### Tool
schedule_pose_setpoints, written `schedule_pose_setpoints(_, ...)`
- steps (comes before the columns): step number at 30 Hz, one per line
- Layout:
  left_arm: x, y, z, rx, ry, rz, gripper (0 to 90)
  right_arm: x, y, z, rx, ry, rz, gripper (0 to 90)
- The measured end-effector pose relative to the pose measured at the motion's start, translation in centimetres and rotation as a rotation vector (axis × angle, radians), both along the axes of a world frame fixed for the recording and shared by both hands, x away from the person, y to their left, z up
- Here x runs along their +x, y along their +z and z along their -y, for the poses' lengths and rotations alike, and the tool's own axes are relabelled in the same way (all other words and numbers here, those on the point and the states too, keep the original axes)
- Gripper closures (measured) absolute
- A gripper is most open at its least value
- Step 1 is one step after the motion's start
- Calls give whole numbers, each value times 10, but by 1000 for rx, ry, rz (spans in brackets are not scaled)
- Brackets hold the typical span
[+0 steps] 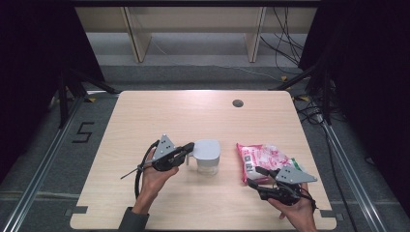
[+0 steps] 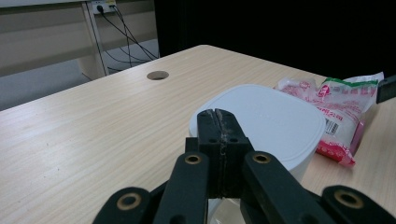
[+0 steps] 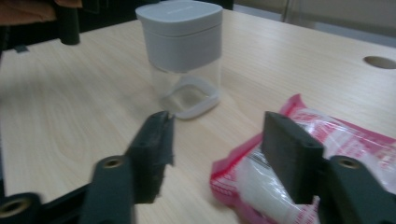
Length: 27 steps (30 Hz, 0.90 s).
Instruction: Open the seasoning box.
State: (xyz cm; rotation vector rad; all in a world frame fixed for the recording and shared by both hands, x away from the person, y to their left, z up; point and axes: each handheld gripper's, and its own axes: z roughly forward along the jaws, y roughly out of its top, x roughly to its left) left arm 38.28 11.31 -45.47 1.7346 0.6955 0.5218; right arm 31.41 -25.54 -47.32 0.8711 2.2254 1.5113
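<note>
A clear container with a grey-white lid (image 1: pixel 207 154) stands at the table's middle. My left gripper (image 1: pixel 188 147) is shut, its tips right at the lid's left edge; in the left gripper view the closed jaws sit just before the lid (image 2: pixel 275 116) with nothing between them. A pink and white snack bag (image 1: pixel 263 158) lies to the container's right. My right gripper (image 1: pixel 258 179) is open at the bag's near end. In the right gripper view its fingertips (image 3: pixel 154 140) straddle the bag's corner (image 3: pixel 345 140), with the container (image 3: pixel 184 51) beyond.
The wooden table (image 1: pixel 145 121) has a round cable hole (image 1: pixel 237 103) at the back right. Cables and stand legs lie on the floor around it. The bag (image 2: pixel 341 102) lies close to the table's right edge.
</note>
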Motion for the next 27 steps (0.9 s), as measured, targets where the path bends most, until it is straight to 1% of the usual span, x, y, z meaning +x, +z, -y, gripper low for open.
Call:
schedule_pose_setpoints(1,0,0,0,4,1,0,892,1,1,-2,-1,-12,25,529)
schedule_pose_setpoints(2,0,0,0,4,0,0,891,4,1,-5,1,-6,42,568)
schedule_pose_setpoints(3,0,0,0,4,0,0,892,7,3,-6,-12,3,66,600)
schedule_pose_setpoints(4,0,0,-1,15,-5,1,892,6,4,-11,0,-3,23,615)
schedule_pose_setpoints(5,0,0,0,1,0,1,892,11,3,-15,5,-6,56,651)
schedule_pose_setpoints(6,0,0,0,1,0,1,892,15,4,-18,-3,7,76,666)
schedule_pose_setpoints(7,0,0,-1,4,1,-1,891,17,4,-22,-14,9,62,683)
schedule_pose_setpoints(8,0,0,-1,3,1,-2,892,19,4,-28,-7,17,58,704)
schedule_pose_setpoints(9,0,0,-2,4,8,-5,891,24,5,-32,-28,44,80,716)
schedule_pose_setpoints(10,0,0,-2,11,11,-2,891,26,5,-37,-35,35,91,741)
schedule_pose_setpoints(11,0,0,-2,12,11,-1,891,26,5,-41,-36,38,88,765)
schedule_pose_setpoints(12,0,0,-2,12,11,-1,891,29,6,-44,-47,45,102,783)
schedule_pose_setpoints(13,0,-1,-2,8,7,0,890,29,7,-48,-50,39,81,799)
schedule_pose_setpoints(14,0,-1,-3,6,7,0,890,33,8,-51,-64,54,112,814)
schedule_pose_setpoints(15,0,-1,-3,6,7,0,890,33,8,-51,-64,54,112,814)
schedule_pose_setpoints(16,0,-1,-3,5,8,-1,890,38,9,-56,-58,43,113,845)
schedule_pose_setpoints(17,0,-1,-3,7,11,1,890,42,9,-58,-58,52,142,850)
schedule_pose_setpoints(18,0,-1,-3,8,11,1,890,44,9,-60,-49,42,120,851)
schedule_pose_setpoints(19,0,-1,-3,8,10,-1,890,45,9,-61,-40,21,93,862)
schedule_pose_setpoints(20,0,-1,-3,8,10,-1,890,49,9,-62,-40,20,107,871)
schedule_pose_setpoints(21,1,-2,-3,6,10,0,890,52,9,-63,-42,34,102,888)
schedule_pose_setpoints(22,0,-2,-3,8,10,1,890,53,9,-64,-30,25,110,898)
schedule_pose_setpoints(23,0,-2,-3,7,10,0,890,51,11,-65,-23,20,60,900)
schedule_pose_setpoints(24,0,-2,-3,7,10,1,890,56,11,-67,-7,45,111,900)
schedule_pose_setpoints(26,1,-2,-3,8,9,2,890,57,12,-68,-9,44,118,900)
schedule_pose_setpoints(27,1,-2,-3,4,5,5,890,57,13,-72,-3,20,101,900)
